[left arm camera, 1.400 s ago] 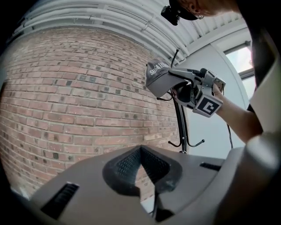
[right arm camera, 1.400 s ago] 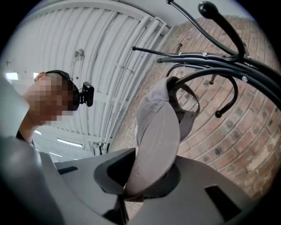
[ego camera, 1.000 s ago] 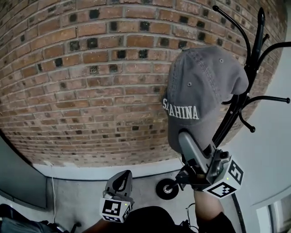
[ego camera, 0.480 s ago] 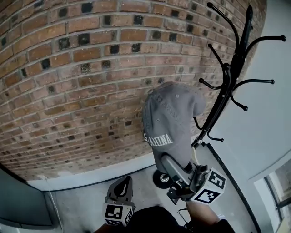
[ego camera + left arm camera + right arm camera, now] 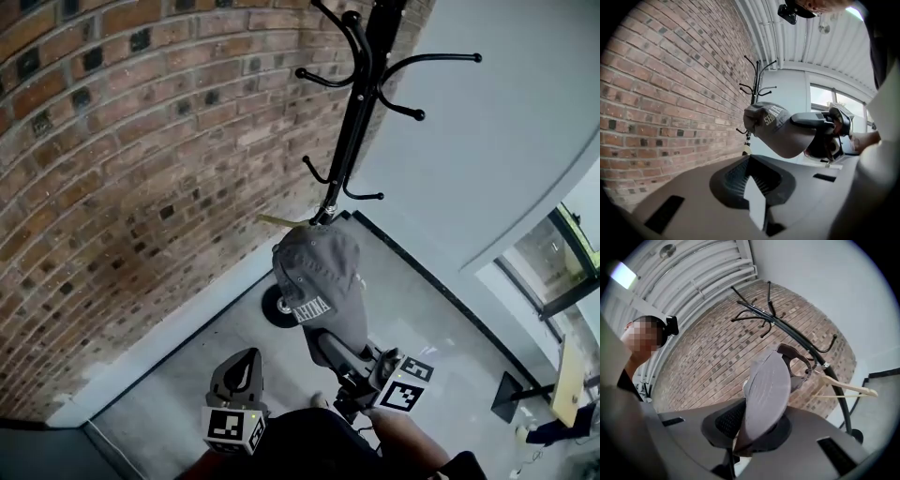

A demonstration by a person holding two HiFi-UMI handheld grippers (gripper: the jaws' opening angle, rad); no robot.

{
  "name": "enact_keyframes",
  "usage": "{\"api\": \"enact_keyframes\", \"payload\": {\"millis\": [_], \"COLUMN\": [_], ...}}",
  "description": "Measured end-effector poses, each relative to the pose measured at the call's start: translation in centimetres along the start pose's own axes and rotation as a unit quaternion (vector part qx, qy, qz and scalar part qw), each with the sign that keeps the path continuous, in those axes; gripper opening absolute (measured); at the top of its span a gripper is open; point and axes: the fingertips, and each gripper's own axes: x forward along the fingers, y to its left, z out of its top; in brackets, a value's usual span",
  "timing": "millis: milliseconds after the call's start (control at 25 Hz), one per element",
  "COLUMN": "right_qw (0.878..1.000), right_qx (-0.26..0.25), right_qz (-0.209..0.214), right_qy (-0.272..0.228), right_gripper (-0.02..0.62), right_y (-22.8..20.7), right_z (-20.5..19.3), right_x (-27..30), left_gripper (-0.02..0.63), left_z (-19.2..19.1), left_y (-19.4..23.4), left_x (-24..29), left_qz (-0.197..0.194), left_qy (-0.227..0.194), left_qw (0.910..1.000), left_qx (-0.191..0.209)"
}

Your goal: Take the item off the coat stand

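A grey baseball cap (image 5: 319,272) with white lettering hangs free of the black coat stand (image 5: 354,112), below its lowest hooks. My right gripper (image 5: 323,342) is shut on the cap's brim (image 5: 766,390), which fills the space between its jaws. In the left gripper view the cap (image 5: 773,126) sits out in front with the right gripper (image 5: 820,124) behind it. My left gripper (image 5: 244,364) is low at the left, shut and holding nothing, well apart from the cap. The stand's hooks (image 5: 759,310) are bare.
A brick wall (image 5: 141,169) runs along the left and a white wall (image 5: 487,141) along the right. A wooden hanger (image 5: 848,387) hangs on the stand's pole. The stand's round base (image 5: 278,307) rests on the grey floor. A window and a small stand (image 5: 567,384) are at far right.
The cap has come off the stand's hook and moved down and away with the right gripper. The head view has tilted down toward the floor. The left gripper stays low.
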Motion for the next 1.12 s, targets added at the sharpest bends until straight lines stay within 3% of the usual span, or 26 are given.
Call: {"api": "enact_keyframes", "payload": {"millis": [240,640,800,1120], "right_qw": [0.997,0.979,0.97,0.953], "right_qx": [0.022,0.036,0.048,0.038], "right_qz": [-0.064,-0.159,-0.192,-0.247], "right_qy": [-0.042,-0.123,-0.141,-0.171], "right_gripper": [0.043,0.044,0.043,0.043], "right_y": [-2.7,-6.2,-7.5,-7.9], "right_z": [-1.1,-0.4,-1.5,-3.4], "right_x": [-9.0,-32.1,-40.7,-52.4], "left_gripper": [0.041,0.041,0.041,0.041], "left_z": [-2.9,-8.5,-12.0,-15.6], "left_y": [-7.9,-28.8,-36.1,-45.7], "left_x": [2.4,4.2,3.4,3.2], "left_qz": [-0.069,-0.165,-0.188,-0.229], "left_qy": [0.037,0.076,0.094,0.102], "left_qw": [0.9963,0.98,0.9725,0.9613], "left_qx": [0.034,0.081,0.1,0.115]}}
